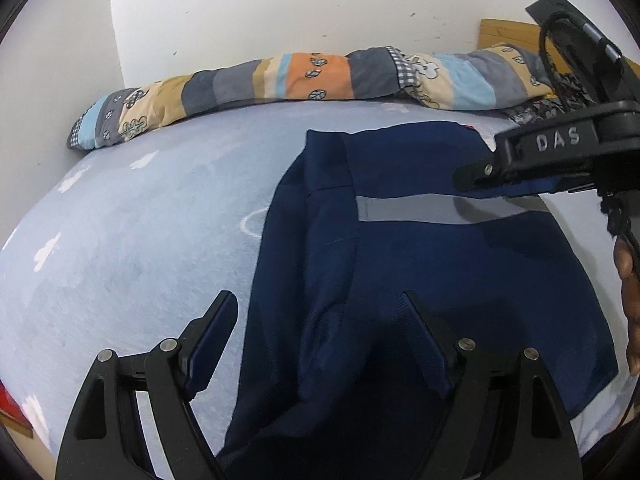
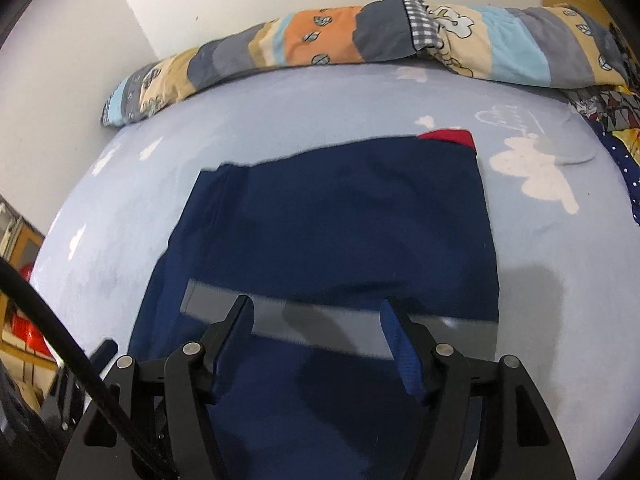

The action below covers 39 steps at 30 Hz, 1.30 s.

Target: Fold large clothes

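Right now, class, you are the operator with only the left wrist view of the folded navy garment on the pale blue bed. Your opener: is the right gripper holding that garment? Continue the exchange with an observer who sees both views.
Observer: No. The right gripper is open over the navy garment, above its grey stripe, with nothing pinched.
Operator: What is at the garment's far right corner?
Observer: A red patch shows there.
Operator: And further right?
Observer: A white cloud print on the pale blue bed sheet, just beside the garment.
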Motion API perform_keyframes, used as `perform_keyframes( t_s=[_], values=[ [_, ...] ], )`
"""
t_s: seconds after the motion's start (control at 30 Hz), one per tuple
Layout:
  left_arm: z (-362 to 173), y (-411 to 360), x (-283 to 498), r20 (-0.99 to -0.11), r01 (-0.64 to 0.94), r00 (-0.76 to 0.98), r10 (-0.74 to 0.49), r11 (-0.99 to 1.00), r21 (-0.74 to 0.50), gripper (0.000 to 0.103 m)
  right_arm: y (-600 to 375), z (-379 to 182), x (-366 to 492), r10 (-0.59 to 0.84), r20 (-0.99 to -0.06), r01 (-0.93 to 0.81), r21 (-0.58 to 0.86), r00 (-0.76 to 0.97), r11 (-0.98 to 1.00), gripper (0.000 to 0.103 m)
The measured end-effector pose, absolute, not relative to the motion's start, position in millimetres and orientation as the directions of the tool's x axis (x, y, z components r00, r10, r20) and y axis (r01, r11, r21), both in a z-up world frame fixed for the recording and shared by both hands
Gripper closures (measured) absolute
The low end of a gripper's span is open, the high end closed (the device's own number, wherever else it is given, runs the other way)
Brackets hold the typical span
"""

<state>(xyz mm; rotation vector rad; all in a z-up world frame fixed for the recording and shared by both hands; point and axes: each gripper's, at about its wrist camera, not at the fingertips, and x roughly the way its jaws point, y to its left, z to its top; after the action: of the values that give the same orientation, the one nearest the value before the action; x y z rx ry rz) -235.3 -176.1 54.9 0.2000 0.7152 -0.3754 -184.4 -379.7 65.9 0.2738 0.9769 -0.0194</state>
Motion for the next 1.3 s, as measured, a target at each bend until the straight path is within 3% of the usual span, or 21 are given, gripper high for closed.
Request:
perform_keyframes(
  t_s=[0.3,0.77,0.97,1.13,1.3],
  values=[
    [46,-183,-242,-0.681,0.42,0.689,-0.246,0.902,0.099,0.022,-371,43,-191,0.07,-0.853,0.137,0.164,0.517,0.977,0.032],
    [58,-177,-271,-0.644,0.446,0.717,-0.268,0.886,0.127,0.022,-377,78,-291,0.068,-0.809,0.164,0.2,0.584,0.966,0.032],
    [56,-179,-281,-0.637,0.457,0.724,-0.266,0.876,0.153,0.022,-373,63,-346,0.07,-0.813,0.198,0.223,0.578,0.955,0.033],
    [49,-182,-284,-0.641,0.46,0.726,-0.251,0.869,0.181,0.022,-362,47,-348,0.008,-0.837,0.182,0.129,0.547,0.975,0.036],
    [38,-182,-283,-0.643,0.461,0.729,-0.234,0.862,0.21,0.022,-364,31,-342,0.027,-0.859,0.183,0.139,0.511,0.973,0.036]
  ],
)
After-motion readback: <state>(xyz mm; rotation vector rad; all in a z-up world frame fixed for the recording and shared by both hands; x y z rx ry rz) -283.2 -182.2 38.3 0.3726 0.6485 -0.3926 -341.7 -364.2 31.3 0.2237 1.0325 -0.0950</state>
